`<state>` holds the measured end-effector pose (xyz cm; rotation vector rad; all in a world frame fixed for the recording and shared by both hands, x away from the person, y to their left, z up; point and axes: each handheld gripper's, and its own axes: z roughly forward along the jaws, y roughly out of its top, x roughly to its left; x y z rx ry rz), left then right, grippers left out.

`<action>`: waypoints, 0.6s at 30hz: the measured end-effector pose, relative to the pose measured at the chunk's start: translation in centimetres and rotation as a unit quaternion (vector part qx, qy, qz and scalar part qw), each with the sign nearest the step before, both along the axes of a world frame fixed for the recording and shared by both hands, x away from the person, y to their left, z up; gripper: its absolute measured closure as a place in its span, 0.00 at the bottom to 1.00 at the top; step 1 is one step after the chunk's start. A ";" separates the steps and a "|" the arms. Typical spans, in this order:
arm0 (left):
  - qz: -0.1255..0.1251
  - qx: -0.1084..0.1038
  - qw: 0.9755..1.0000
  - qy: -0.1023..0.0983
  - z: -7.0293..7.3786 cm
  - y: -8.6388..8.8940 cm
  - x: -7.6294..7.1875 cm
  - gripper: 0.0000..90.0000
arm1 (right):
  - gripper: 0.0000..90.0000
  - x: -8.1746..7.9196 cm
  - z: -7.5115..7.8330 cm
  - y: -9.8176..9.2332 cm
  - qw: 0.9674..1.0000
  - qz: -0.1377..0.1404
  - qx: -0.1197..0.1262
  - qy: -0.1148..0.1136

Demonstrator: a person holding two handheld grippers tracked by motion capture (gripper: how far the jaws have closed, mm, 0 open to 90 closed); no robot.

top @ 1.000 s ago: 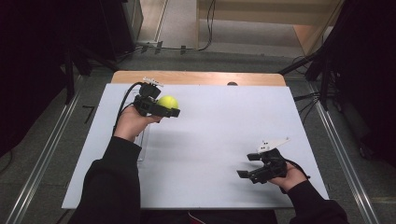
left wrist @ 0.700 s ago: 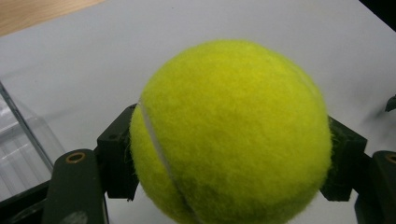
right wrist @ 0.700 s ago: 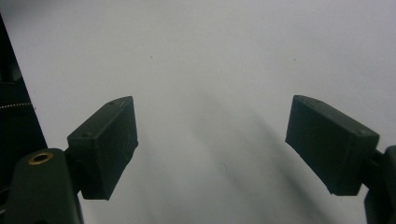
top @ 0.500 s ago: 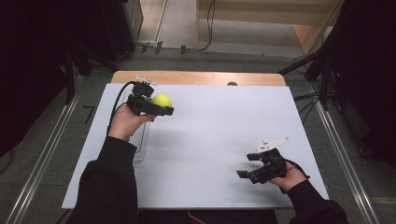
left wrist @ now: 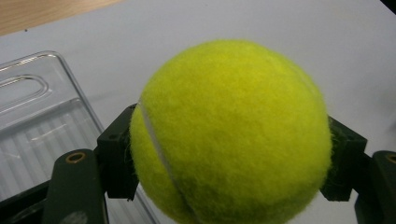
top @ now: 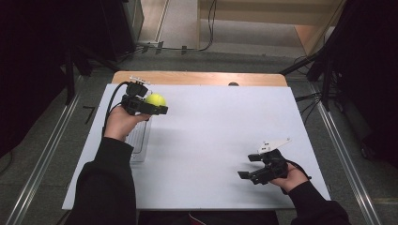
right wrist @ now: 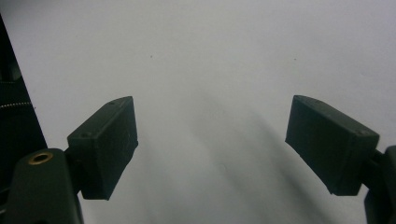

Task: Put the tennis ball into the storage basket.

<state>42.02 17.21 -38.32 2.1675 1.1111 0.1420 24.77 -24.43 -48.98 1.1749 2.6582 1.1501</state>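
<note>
The left gripper point(top: 152, 104) is held up over the far left part of the table point(top: 220, 126), and its jaws are pinching a yellow-green tennis ball point(top: 155, 99) from both sides. In the left gripper view the tennis ball point(left wrist: 231, 133) sits squarely between the two black pads, its pale seam curving down the left face, with the fuzz pressed against each pad. The ball is off the white surface, carried in the grip.

Just below and nearer than that gripper lies a clear plastic tray point(top: 139, 140), flat on the table close to its left edge; the person's left hand point(top: 121, 123) hovers partly above it. The left gripper view shows the tray point(left wrist: 42, 121) to the left of the ball, ridged and see-through.

Well apart, at the near right of the table, the right gripper point(top: 249, 168) is held low in the person's right hand point(top: 291, 177), pointing toward the left. Its jaws stand spread wide with nothing between them, and the right gripper view shows bare white table point(right wrist: 210, 70) in the gap.
</note>
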 end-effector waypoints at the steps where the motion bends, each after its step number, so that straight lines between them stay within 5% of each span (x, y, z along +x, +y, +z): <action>1: 0.002 0.000 1.000 0.000 0.0 0.2 0.0 0.29 | 0.16 0.0 0.0 0.0 1.000 0.000 0.000 0.000; 18: 0.048 -0.007 0.999 -0.001 -0.1 2.6 0.4 0.29 | 0.16 0.0 0.0 0.0 1.000 -0.001 -0.002 0.000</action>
